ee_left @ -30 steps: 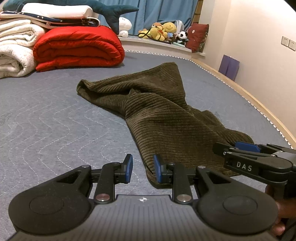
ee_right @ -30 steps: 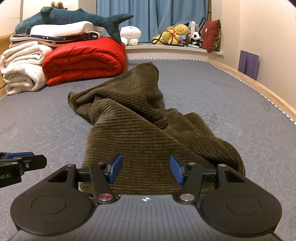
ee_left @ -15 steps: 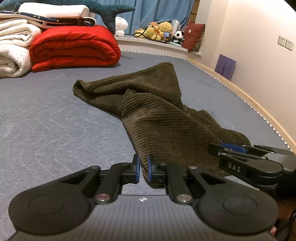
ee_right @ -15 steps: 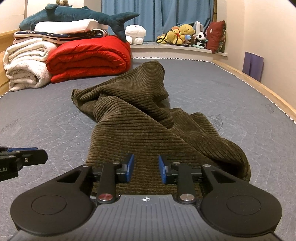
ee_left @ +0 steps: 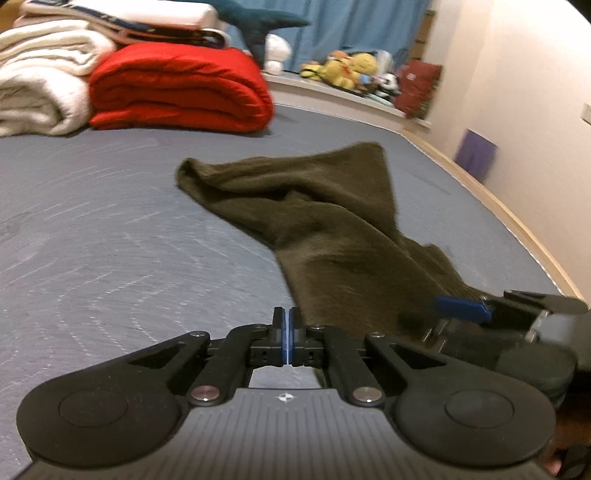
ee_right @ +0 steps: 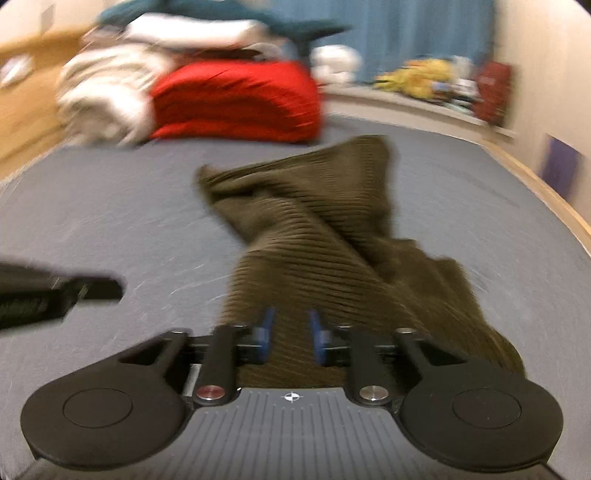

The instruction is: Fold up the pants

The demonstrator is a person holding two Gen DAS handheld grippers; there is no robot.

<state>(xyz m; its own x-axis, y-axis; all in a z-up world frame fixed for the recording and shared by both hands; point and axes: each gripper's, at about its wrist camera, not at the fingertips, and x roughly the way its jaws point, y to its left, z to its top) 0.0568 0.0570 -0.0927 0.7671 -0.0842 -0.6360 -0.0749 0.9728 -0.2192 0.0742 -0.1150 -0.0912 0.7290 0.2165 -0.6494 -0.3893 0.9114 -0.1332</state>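
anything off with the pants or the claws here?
Yes. The pants lie twisted and bunched on the bed, not flat. The left claw is shut at the hem's left corner; no cloth shows between its pads. The right claw stands open over the hem.

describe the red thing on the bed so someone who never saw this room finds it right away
Start at the grey quilted bed and look to its far end, in front of the blue curtain. The red folded quilt lies there beside a stack of white blankets. It is the only bright red, puffy bundle; the pants nearer the camera are dark olive.
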